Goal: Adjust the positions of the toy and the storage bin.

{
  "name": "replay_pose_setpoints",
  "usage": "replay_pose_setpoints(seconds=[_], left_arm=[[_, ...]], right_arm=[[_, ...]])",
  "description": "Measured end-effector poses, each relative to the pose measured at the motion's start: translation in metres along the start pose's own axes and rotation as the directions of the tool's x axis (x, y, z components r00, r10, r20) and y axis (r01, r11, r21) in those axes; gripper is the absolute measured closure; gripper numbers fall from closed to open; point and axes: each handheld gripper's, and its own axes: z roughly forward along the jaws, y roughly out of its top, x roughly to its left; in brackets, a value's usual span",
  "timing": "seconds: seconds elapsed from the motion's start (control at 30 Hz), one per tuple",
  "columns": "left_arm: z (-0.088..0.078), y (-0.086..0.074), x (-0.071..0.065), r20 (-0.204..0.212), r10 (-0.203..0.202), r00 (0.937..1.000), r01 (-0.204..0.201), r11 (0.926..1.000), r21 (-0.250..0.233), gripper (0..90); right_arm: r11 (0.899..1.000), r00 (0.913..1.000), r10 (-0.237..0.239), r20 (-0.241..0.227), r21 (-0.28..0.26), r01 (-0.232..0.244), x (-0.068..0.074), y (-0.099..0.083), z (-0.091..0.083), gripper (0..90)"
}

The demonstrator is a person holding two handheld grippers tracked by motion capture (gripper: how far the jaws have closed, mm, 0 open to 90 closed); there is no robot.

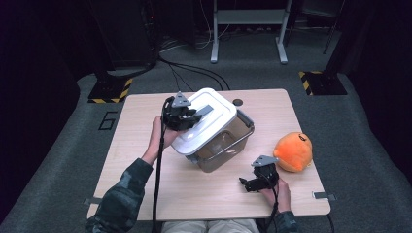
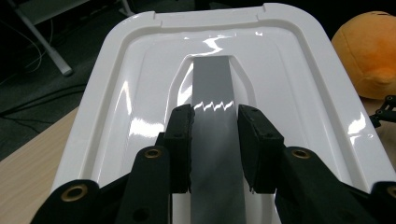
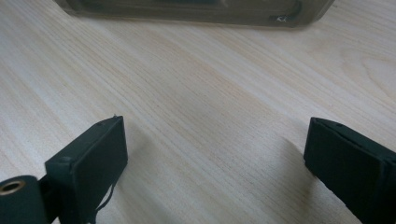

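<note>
Now lifting the glossy white plastic lid (image 1: 206, 120) off the clear tub (image 1: 224, 145) mid-surface, left gripper (image 2: 215, 140) jaws pinching its grey handle (image 2: 212, 88), right gripper (image 3: 215, 154) spread nearby; next, carrying clear.

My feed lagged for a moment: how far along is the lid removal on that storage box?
Done: the left hand-held gripper is shut on the grey handle of the white lid. In hand: the lid sits tilted over the clear storage box, one edge raised. Left: lifting it clear. The right hand-held gripper waits open over the table.
</note>
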Motion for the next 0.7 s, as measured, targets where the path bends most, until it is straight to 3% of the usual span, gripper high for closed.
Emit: replay_pose_setpoints(seconds=[0.23, 0.7], left_arm=[[-0.010, -0.006, 0.011, -0.031, -0.002, 0.9995, 0.002, 1.0000, 0.007, 66.3], [-0.029, -0.022, 0.036, -0.093, -0.058, 0.9940, 0.059, 0.9982, 0.008, 66.3]], right_arm=[[1.000, 1.0000, 0.000, 0.000, 0.000, 0.000, 0.000, 0.000, 0.000, 5.2], [1.000, 1.0000, 0.007, 0.005, -0.003, -0.007, 0.000, 0.000, 0.000, 5.3]])
